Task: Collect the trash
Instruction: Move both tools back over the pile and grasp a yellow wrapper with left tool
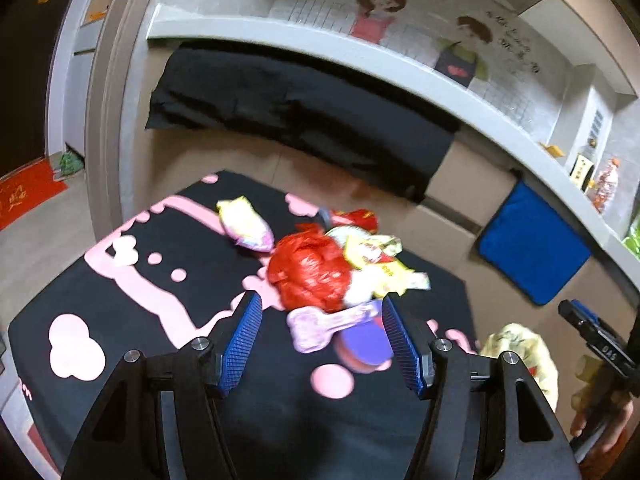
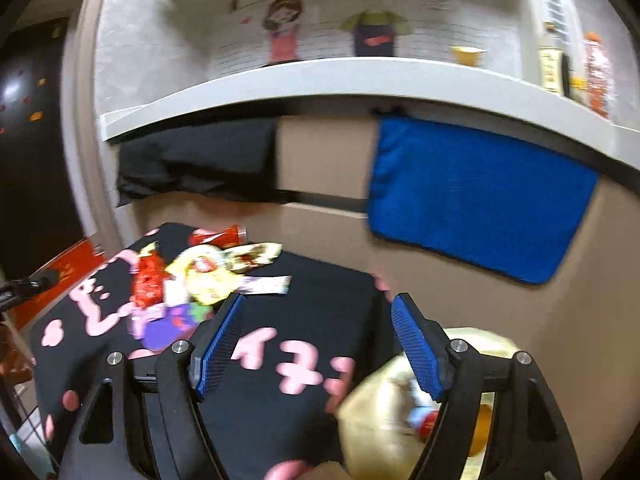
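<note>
A pile of trash lies on a table covered with a black cloth with pink patterns (image 1: 120, 280): a crumpled red plastic bag (image 1: 308, 272), yellow snack wrappers (image 1: 376, 258), a pale pink-yellow packet (image 1: 246, 224), a pink and purple wrapper (image 1: 340, 328) and a red can (image 2: 224, 236). My left gripper (image 1: 322, 340) is open just short of the pink and purple wrapper, holding nothing. My right gripper (image 2: 316, 344) is open and empty over the table's right corner, above a yellowish trash bag (image 2: 384, 412) that holds some litter. The bag also shows in the left wrist view (image 1: 520, 356).
A white counter ledge (image 2: 320, 76) runs behind the table, with bottles (image 2: 596, 72) on it. Below it hang a blue cloth (image 2: 472, 196) and a black cloth (image 1: 300, 116) on beige cabinet fronts. A red mat (image 1: 24, 196) lies on the floor at left.
</note>
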Demonstrator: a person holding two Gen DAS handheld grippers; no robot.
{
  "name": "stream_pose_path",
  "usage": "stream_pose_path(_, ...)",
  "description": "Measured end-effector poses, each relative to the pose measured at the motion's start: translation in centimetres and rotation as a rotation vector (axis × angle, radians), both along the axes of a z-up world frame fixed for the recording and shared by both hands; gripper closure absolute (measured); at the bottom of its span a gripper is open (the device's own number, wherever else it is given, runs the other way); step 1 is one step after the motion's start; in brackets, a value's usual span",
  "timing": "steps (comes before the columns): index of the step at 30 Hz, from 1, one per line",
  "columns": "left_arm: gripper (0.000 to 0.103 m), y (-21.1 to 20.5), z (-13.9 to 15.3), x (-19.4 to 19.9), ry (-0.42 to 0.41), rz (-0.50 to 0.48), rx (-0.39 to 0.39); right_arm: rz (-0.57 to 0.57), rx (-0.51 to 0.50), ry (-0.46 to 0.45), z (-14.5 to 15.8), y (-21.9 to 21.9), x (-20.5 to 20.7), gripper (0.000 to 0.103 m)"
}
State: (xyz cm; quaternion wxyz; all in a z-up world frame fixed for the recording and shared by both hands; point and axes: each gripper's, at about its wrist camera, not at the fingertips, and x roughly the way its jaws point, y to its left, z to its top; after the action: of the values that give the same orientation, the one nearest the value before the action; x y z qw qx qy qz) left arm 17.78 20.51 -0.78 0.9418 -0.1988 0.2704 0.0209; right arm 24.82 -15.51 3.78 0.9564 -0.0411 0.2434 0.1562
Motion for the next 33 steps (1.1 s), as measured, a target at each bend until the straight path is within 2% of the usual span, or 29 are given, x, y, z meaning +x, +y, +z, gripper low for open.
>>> stream_pose_path(3,0.040,0.6,-2.4,2.0,0.047,-0.069,-0.031,0.045,0.005,0.029,-1.1,2.4,0.4,0.030)
stream_pose_path(10,0.040,-1.0,-6.6,6.5,0.122,-0.219,0.023,0.114,-0.063,0.093,-4.3,5.6,1.0,0.030)
stream_pose_path(12,0.040,-0.6,-7.0,7.7,0.141,-0.226,-0.001,0.116,-0.081,0.106,-5.1,5.8,1.2,0.030)
stream_pose_path(13,0.040,0.0,-7.1,8.3,0.148,-0.214,-0.043,0.116,-0.082,0.117,-5.5,5.7,1.4,0.030)
stream_pose_path(15,0.040,1.7,-7.1,9.3,0.148,-0.149,-0.119,0.115,-0.075,0.144,-6.2,5.5,1.9,0.030)
stream_pose_path(18,0.040,4.5,-6.8,10.7,0.115,0.047,-0.215,0.098,-0.050,0.179,-7.4,5.0,2.9,0.030)
stream_pose_path(21,0.040,6.3,-7.5,12.5,0.134,0.218,-0.239,0.087,-0.005,0.219,-8.5,5.0,3.9,0.030)
stream_pose_path(24,0.040,8.1,-8.9,14.7,0.173,0.352,-0.300,0.093,0.031,0.246,-9.4,5.4,4.6,0.030)
stream_pose_path(29,0.042,10.0,-10.3,17.8,0.200,0.455,-0.325,0.096,-0.009,0.230,-10.1,6.3,4.9,0.030)
stream_pose_path(31,0.049,10.4,-11.1,18.9,0.243,0.442,-0.354,0.096,-0.028,0.220,-10.2,6.3,5.0,0.030)
stream_pose_path(32,0.049,10.4,-11.0,19.1,0.236,0.442,-0.338,0.094,-0.035,0.217,-10.3,6.3,5.1,0.030)
stream_pose_path(33,0.054,10.3,-10.8,19.3,0.235,0.440,-0.308,0.092,-0.038,0.217,-10.4,6.2,5.2,0.030)
